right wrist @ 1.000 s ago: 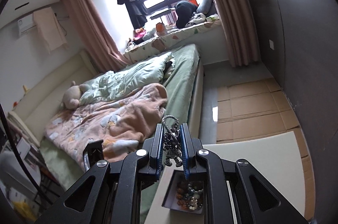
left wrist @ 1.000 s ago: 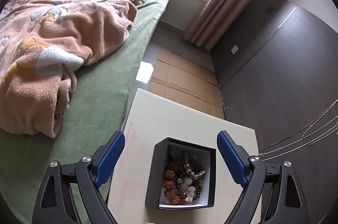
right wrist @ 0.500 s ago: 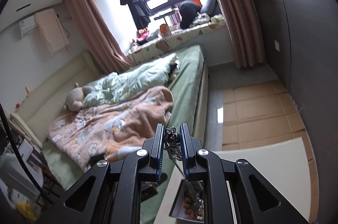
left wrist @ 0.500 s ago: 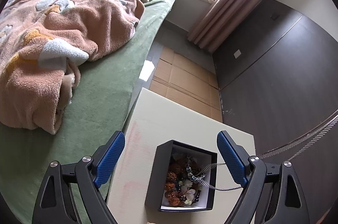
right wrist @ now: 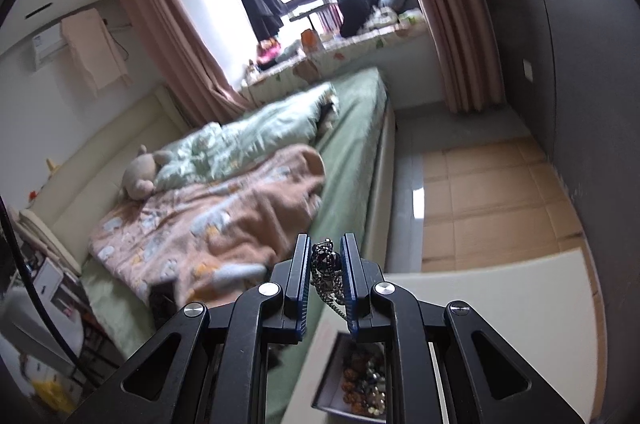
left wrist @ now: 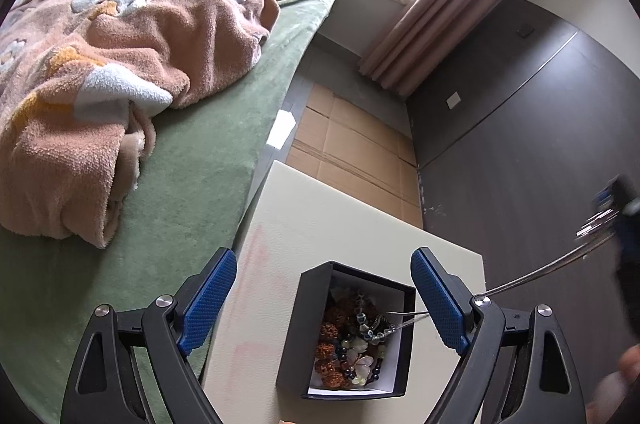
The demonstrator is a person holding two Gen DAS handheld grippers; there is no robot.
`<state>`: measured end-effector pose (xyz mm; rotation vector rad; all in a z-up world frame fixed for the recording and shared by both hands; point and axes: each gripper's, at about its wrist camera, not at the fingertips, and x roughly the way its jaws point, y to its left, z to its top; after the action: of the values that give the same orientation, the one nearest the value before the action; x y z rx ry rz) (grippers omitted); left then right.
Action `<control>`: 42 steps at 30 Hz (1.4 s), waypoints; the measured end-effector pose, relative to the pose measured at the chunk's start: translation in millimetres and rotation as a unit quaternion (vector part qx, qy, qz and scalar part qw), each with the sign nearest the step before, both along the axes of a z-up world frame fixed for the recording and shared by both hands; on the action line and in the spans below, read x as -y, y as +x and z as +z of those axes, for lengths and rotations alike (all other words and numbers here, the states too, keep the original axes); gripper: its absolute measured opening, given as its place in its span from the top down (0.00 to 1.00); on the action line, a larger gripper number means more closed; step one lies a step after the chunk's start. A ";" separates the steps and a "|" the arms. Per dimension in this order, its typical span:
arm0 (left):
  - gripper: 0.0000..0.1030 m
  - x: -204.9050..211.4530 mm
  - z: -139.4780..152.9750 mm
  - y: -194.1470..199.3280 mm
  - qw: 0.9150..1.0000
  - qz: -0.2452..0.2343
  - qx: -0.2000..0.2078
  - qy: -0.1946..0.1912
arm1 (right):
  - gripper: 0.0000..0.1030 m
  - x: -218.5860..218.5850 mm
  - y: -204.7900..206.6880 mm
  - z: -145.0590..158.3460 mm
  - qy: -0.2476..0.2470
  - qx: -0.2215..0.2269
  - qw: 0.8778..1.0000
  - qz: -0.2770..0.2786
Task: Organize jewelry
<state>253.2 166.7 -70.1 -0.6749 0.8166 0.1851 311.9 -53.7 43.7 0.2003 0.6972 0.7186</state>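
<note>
Silver necklace (right wrist: 326,274) pinched in right gripper (right wrist: 326,260) — left gripper (left wrist: 324,298) wide open over box (left wrist: 296,336).

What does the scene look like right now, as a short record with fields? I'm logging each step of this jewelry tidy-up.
surface: cream table top beside a green bed
container: black open box with white lining, on the table top
contents: beaded bracelets, brown, dark and pale beads
left gripper: open, empty, fingers either side of the box, above it
right gripper: shut on silver chain necklace with a dark pendant
chain: runs from the right gripper down into the box, one end among the beads
</note>
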 end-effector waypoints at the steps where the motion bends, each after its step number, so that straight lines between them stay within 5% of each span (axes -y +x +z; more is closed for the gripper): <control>1: 0.13 0.1 -0.3 -0.6 1.000 0.000 0.000 0.000 | 0.84 -0.9 4.0 -11.3 -0.003 -0.011 1.000 0.000; 8: 0.13 -2.8 -3.4 -1.4 1.000 0.008 -0.008 -0.003 | 0.84 -4.2 30.0 -81.3 -0.023 -0.094 0.995 -0.004; 13: 0.13 -2.8 -2.7 -3.1 1.000 0.008 -0.010 -0.002 | 0.83 -7.4 31.9 -100.5 -0.039 -0.126 0.991 0.003; 16: 0.13 -1.6 -2.3 -3.1 1.000 0.008 -0.010 0.001 | 0.67 -8.0 33.4 -106.4 -0.046 -0.151 0.987 0.014; 25: 0.13 18.6 3.5 0.0 0.999 -0.021 -0.023 0.027 | 0.15 33.2 18.1 -92.4 -0.050 -0.143 0.988 -0.030; 30: 0.00 39.2 23.7 -8.6 0.998 -0.045 -0.001 0.054 | 0.03 70.0 -3.7 -88.1 -0.052 -0.141 0.987 -0.054; 42: 0.00 98.2 55.4 -73.7 0.986 -0.121 0.047 0.102 | 0.00 141.0 -86.3 -57.5 -0.058 -0.084 0.990 -0.101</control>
<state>179.5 68.5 -14.6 -0.3840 0.7707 0.0157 225.6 -194.7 -13.8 0.2237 0.8629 0.4693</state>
